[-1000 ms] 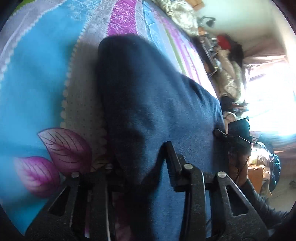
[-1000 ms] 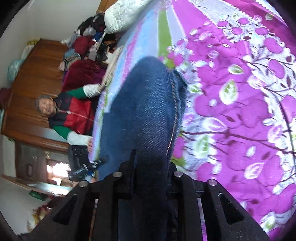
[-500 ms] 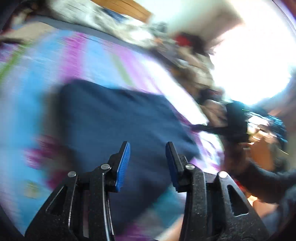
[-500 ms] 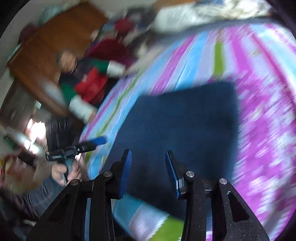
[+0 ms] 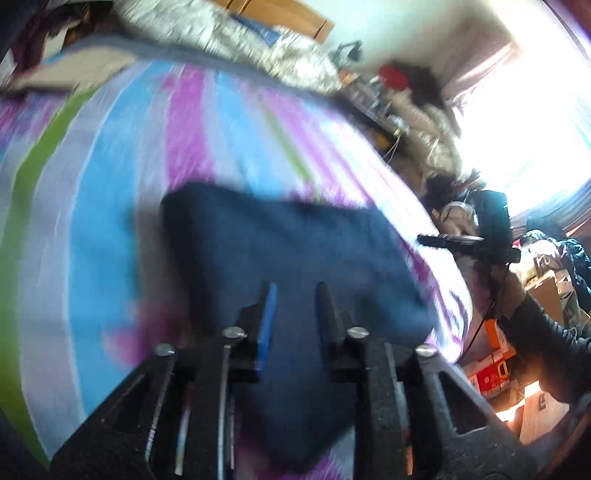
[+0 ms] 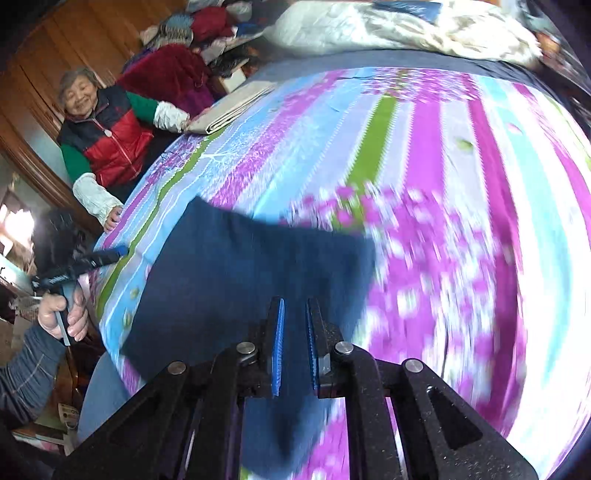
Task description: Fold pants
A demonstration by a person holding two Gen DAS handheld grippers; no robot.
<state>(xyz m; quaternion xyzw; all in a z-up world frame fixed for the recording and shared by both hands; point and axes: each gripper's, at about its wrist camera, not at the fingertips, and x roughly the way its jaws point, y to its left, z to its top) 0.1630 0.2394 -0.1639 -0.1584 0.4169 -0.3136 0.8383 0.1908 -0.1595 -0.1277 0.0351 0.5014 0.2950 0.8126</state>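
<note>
The dark blue pants (image 5: 280, 254) lie folded into a flat block on the striped bedspread (image 5: 122, 155); the right wrist view shows the same pants (image 6: 236, 273) near the bed's front edge. My left gripper (image 5: 293, 291) hovers above them, open, with nothing between its fingers. My right gripper (image 6: 294, 306) is also raised over the pants, its blue pads a narrow gap apart and empty. In the right wrist view, the left gripper (image 6: 88, 260) appears at the left, held by a hand (image 6: 62, 314).
A person in a red and dark vest (image 6: 103, 140) sits at the bed's left side, hands on the edge. A folded beige cloth (image 6: 232, 107) lies beyond. A white quilt (image 6: 399, 26) is heaped at the far end. Clutter and boxes (image 5: 546, 295) stand beside the bed.
Both grippers let go of the pants, opened and lifted back from them. The pants now lie flat on the bed. The right jaws have narrowed since half a second ago.
</note>
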